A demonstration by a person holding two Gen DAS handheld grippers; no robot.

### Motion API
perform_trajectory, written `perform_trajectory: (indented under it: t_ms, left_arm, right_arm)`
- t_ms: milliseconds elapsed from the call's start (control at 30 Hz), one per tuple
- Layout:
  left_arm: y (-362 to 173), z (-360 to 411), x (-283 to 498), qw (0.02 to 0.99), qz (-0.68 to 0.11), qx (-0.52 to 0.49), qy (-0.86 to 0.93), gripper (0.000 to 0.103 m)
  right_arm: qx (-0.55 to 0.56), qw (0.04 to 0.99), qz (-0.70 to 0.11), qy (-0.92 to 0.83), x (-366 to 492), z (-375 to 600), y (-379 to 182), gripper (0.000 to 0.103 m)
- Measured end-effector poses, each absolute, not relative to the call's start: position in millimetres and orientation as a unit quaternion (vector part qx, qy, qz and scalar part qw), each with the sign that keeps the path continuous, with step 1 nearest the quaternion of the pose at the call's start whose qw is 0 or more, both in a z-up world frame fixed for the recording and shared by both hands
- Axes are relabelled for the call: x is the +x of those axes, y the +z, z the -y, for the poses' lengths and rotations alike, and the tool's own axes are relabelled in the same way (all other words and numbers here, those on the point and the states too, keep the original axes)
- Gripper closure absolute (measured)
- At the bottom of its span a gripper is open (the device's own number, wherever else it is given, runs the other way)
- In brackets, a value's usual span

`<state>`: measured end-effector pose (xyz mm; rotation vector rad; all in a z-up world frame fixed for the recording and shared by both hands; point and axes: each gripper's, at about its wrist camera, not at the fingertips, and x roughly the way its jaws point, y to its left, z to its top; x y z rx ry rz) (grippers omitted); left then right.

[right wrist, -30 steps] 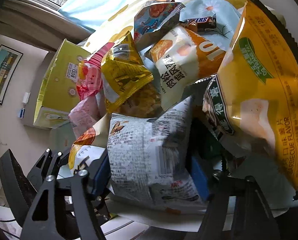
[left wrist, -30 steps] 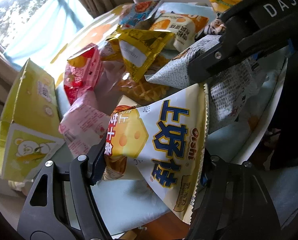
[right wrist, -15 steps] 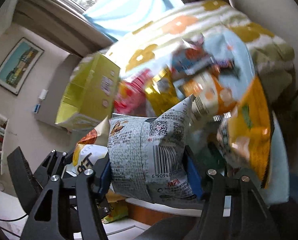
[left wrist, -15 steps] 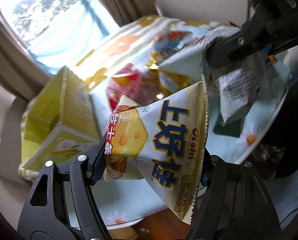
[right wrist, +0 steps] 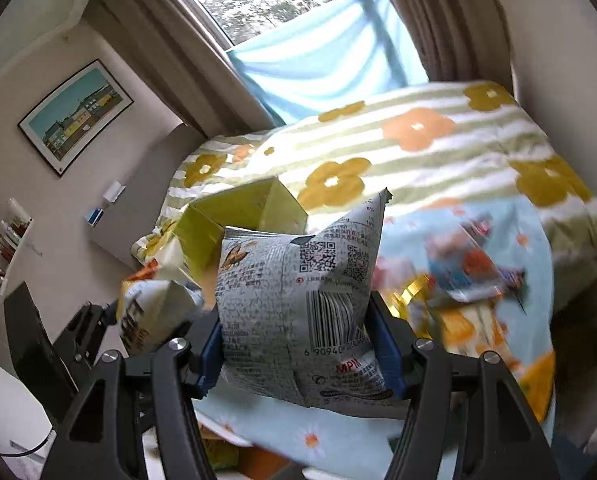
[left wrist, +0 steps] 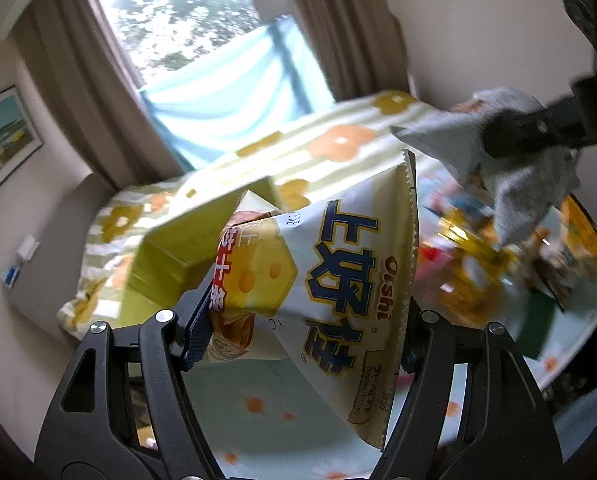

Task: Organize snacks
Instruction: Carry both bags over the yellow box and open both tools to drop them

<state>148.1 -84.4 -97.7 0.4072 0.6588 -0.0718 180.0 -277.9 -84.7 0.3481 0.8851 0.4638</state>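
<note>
My left gripper [left wrist: 302,340] is shut on a white and yellow Oishi cheese snack bag [left wrist: 338,280] and holds it up above the table. My right gripper [right wrist: 298,344] is shut on a grey printed snack bag [right wrist: 302,300] with a barcode, also lifted; that bag shows in the left wrist view [left wrist: 498,152] at the upper right. A yellow-green open cardboard box [left wrist: 194,244] stands on the table behind the Oishi bag and shows in the right wrist view [right wrist: 242,208]. The remaining snack pile [right wrist: 466,272] lies blurred on the table to the right.
The table has a light blue daisy cloth [right wrist: 318,436]. Behind it is a bed with a striped flower quilt [right wrist: 418,148], then a window with curtains [right wrist: 170,40]. A framed picture [right wrist: 74,116] hangs on the left wall.
Both grippers have risen and tilted up with their bags. The snack pile has dropped lower and to the right in both views, and the bed and window have come into view.
</note>
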Motion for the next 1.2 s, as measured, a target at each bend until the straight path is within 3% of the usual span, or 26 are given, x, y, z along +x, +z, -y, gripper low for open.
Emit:
perform_trajectory:
  t_ms: [367, 633, 900, 967, 1000, 1033, 1200]
  left_arm:
    - [-84.3, -53.4, 244.8, 0.923, -0.344, 0.172, -0.004, 0.036]
    - [-133.8, -128.7, 292.2, 0.891, -0.414, 0.185, -0.027, 0.035]
    - [-173.3, -148.3, 308.5, 0.857, -0.472, 0.195, -0.065, 0.034]
    - [-176.6, -149.0, 309.8, 0.854, -0.478, 0.195, -0.071, 0.031]
    - [-177.0, -148.8, 309.3, 0.853, -0.478, 0.196, -0.073, 0.022]
    - [-177.2, -148.6, 308.5, 0.853, -0.478, 0.197, -0.072, 0.003]
    - [-171.6, -153.4, 300.5, 0.854, -0.482, 0.18, -0.076, 0.0]
  right_arm:
    - [0.148, 0.859, -0.428, 0.239, 256.6, 145.8, -70.5, 0.044]
    - [0.16, 0.84, -0.472, 0.214, 290.1, 71.4, -111.4, 0.044]
    - [0.163, 0.825, -0.512, 0.177, 292.4, 45.0, -142.5, 0.044]
    - [0.164, 0.824, -0.515, 0.171, 293.6, 43.6, -144.4, 0.044]
    - [0.166, 0.823, -0.516, 0.169, 294.0, 44.0, -145.2, 0.044]
    - [0.166, 0.823, -0.517, 0.168, 293.8, 42.9, -144.2, 0.044]
    - [0.16, 0.825, -0.517, 0.165, 293.4, 43.8, -143.9, 0.044]
